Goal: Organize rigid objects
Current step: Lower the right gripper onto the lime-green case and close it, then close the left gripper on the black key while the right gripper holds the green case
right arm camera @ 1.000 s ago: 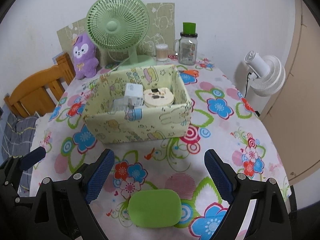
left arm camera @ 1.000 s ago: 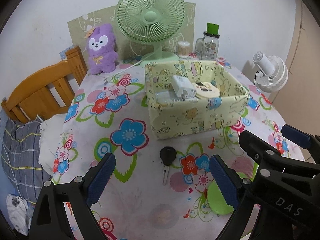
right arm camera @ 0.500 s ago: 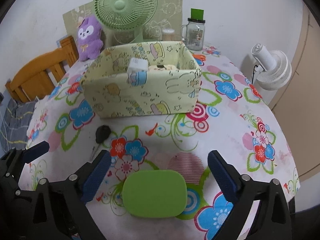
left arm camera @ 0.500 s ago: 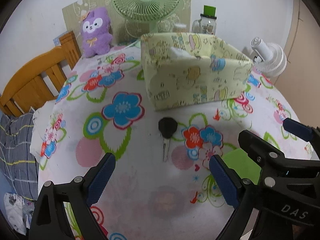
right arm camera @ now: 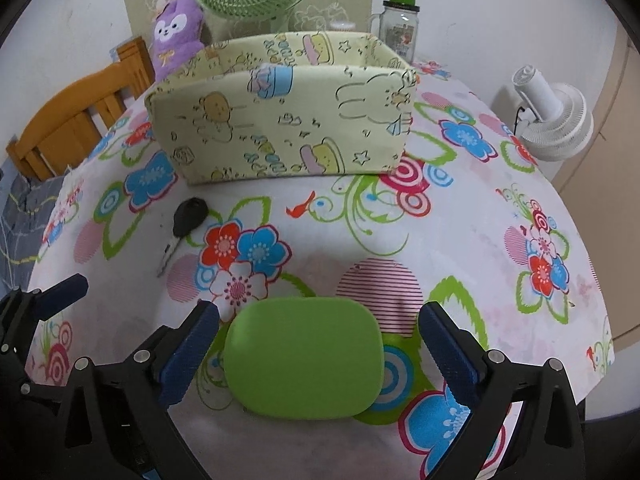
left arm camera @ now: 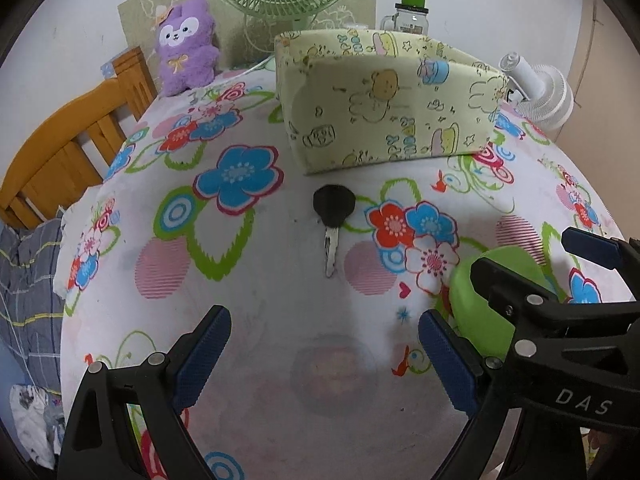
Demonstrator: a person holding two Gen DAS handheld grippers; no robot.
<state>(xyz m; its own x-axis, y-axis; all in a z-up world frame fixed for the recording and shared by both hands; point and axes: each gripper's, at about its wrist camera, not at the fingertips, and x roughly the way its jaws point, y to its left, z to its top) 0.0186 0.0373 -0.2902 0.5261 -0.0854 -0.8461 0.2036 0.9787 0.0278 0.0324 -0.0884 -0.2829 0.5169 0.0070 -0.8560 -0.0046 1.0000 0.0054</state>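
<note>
Right gripper (right arm camera: 318, 354) spread wide around a green oval case (right arm camera: 302, 358) (pads not touching) on the floral tabletop (right arm camera: 460, 220). Left gripper (left arm camera: 324, 354) open, empty, before a black-headed key (left arm camera: 333, 216) near the fabric box (left arm camera: 384, 108).

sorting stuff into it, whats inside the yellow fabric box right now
Little shows. The right wrist view looks over the front wall of the yellow fabric box and shows only its printed inner walls. The floor and anything lying there are hidden; the left wrist view shows just the outside.
</note>
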